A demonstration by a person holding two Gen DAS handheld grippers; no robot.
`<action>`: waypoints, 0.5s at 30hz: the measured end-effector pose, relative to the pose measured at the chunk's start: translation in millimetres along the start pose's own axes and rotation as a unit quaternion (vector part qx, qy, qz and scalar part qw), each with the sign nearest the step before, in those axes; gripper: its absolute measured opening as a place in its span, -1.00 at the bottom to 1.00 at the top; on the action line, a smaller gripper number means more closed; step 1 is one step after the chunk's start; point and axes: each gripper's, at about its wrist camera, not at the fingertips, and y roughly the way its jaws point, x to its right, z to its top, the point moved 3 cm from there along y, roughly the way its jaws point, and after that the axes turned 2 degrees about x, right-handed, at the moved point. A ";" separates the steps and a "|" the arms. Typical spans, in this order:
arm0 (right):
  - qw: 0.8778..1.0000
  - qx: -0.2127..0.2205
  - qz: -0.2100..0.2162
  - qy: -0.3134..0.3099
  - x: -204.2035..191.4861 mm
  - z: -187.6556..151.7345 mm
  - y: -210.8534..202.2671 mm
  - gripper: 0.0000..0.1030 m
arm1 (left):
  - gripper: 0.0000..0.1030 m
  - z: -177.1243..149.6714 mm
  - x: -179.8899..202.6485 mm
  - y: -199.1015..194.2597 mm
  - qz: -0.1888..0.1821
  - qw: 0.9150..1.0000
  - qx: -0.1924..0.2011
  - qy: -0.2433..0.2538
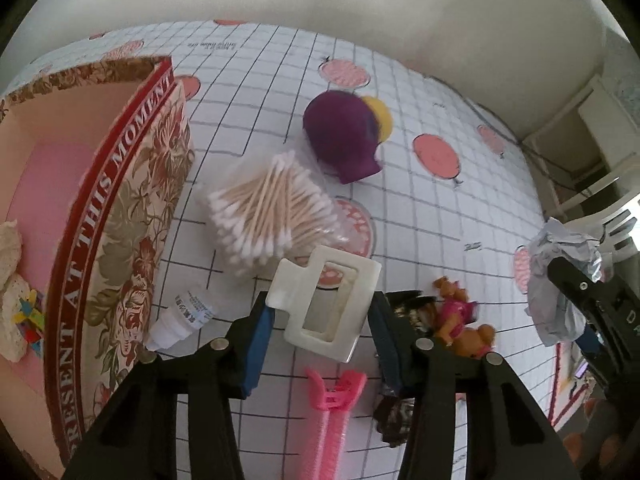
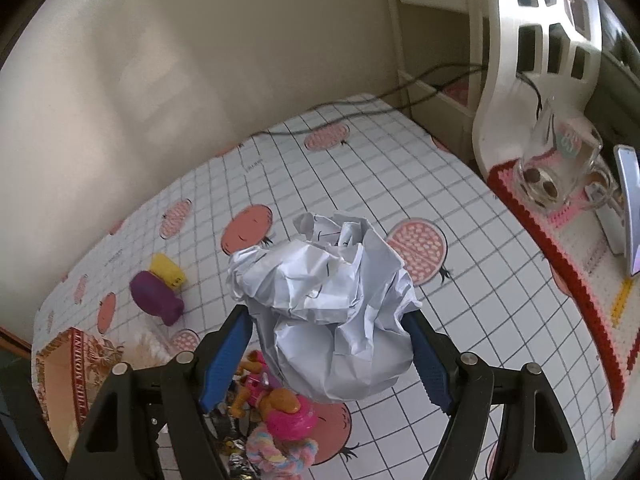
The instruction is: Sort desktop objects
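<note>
My left gripper (image 1: 320,316) points down at the gridded tablecloth, its blue pads against both sides of a white rectangular hair clip (image 1: 326,304), which sits tilted between them. My right gripper (image 2: 326,316) is shut on a crumpled ball of white paper (image 2: 332,312), held above the cloth; this paper (image 1: 560,276) also shows at the right edge of the left wrist view. A pack of cotton swabs (image 1: 272,212) lies just beyond the clip, with a purple and yellow object (image 1: 344,136) farther back.
A floral box (image 1: 120,216) stands open on the left. A small white bottle (image 1: 184,316), a pink hair clip (image 1: 332,412) and a toy dog in pink (image 1: 460,320) lie close by. A glass mug (image 2: 560,164) sits on a crochet mat (image 2: 580,264) at the right.
</note>
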 end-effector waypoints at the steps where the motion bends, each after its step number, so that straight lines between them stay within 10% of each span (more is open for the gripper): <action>1: 1.000 0.009 0.007 -0.001 -1.9 1.5 -3.9 0.54 | -0.03 0.3 1.9 -3.9 -0.004 1.000 0.006 0.002; 15: 0.993 0.081 0.082 -0.020 -38.0 12.6 -45.0 0.54 | -0.03 21.6 16.7 -69.7 -0.035 0.992 0.115 0.039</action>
